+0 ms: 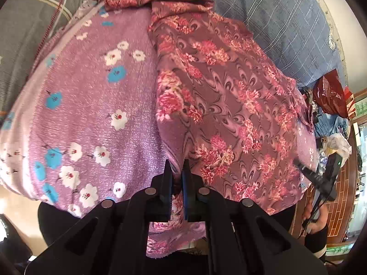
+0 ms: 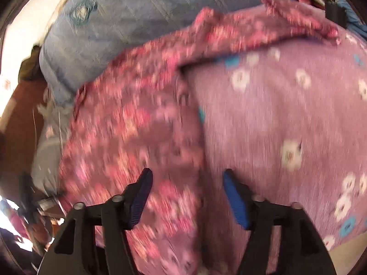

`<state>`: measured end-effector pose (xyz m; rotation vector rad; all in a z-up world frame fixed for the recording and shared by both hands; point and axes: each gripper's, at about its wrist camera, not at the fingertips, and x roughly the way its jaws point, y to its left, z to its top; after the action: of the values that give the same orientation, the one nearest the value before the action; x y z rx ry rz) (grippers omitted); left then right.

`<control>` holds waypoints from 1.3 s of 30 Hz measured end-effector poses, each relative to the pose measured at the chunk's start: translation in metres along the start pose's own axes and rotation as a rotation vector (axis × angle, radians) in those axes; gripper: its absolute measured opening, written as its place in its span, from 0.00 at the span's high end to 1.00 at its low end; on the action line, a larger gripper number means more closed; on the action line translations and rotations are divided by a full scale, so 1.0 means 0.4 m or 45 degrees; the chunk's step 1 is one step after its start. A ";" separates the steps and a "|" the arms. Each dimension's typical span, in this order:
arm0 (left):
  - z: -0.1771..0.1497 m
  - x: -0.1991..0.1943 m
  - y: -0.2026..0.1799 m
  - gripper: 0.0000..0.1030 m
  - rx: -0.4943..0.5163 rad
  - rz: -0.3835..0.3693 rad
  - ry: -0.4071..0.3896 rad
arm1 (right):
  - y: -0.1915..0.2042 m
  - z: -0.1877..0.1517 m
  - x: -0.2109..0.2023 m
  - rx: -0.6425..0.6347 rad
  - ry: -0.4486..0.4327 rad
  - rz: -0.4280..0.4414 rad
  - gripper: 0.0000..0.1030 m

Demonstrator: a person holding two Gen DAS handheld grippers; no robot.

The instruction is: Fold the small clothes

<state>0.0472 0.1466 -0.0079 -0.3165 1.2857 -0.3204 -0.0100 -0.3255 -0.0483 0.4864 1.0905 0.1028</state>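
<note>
A dark pink garment [image 1: 224, 105] with red flower print lies on a lilac cloth [image 1: 91, 105] printed with white and blue flowers. My left gripper [image 1: 177, 162] is shut on the near edge of the dark pink garment, which bunches between the fingers. In the blurred right wrist view the same garment [image 2: 128, 133] lies left of the lilac cloth [image 2: 286, 114]. My right gripper [image 2: 187, 174] is open above the seam between them and holds nothing. The right gripper also shows at the far right of the left wrist view [image 1: 321, 178].
A blue checked cushion [image 1: 286, 23] lies behind the garment, also in the right wrist view [image 2: 137, 18]. A grey patterned blanket [image 1: 27, 34] is at the left. Bags and clutter [image 1: 332, 105] stand by a red brick-tiled floor [image 1: 339, 197] at the right.
</note>
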 end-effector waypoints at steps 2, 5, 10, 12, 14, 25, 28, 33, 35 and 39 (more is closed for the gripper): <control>-0.003 -0.031 -0.017 0.97 0.003 0.007 -0.014 | 0.022 -0.019 -0.004 -0.038 0.050 0.050 0.97; -0.009 -0.048 -0.010 0.97 0.008 0.104 -0.032 | 0.067 -0.041 -0.099 -0.045 -0.077 0.264 0.97; -0.019 0.008 0.053 0.96 -0.034 0.225 0.028 | 0.046 -0.067 -0.062 -0.031 -0.030 0.002 0.95; -0.024 -0.011 0.050 0.87 -0.011 0.152 -0.002 | 0.026 -0.073 -0.032 0.006 0.023 -0.105 0.91; -0.027 -0.021 0.035 0.50 0.042 0.114 -0.025 | 0.004 -0.073 -0.029 0.081 0.035 -0.045 0.87; -0.043 -0.004 0.005 0.97 -0.004 -0.029 0.070 | 0.055 -0.117 -0.029 -0.037 0.098 0.108 0.97; -0.047 -0.096 0.004 0.97 0.007 -0.043 -0.012 | 0.095 -0.108 -0.164 -0.042 -0.058 0.324 0.97; -0.050 -0.050 0.062 0.96 0.013 0.160 0.032 | 0.033 -0.087 -0.187 0.001 -0.123 0.147 0.97; -0.042 -0.031 0.087 0.89 -0.028 0.147 0.038 | -0.013 -0.099 -0.128 0.063 -0.031 0.041 0.97; -0.034 -0.025 0.108 0.42 -0.052 0.090 0.015 | -0.045 -0.113 -0.081 0.148 0.026 0.029 0.91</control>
<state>0.0339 0.1895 -0.0198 -0.3036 1.3131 -0.2366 -0.0672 -0.3369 -0.0458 0.6029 1.1155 0.0648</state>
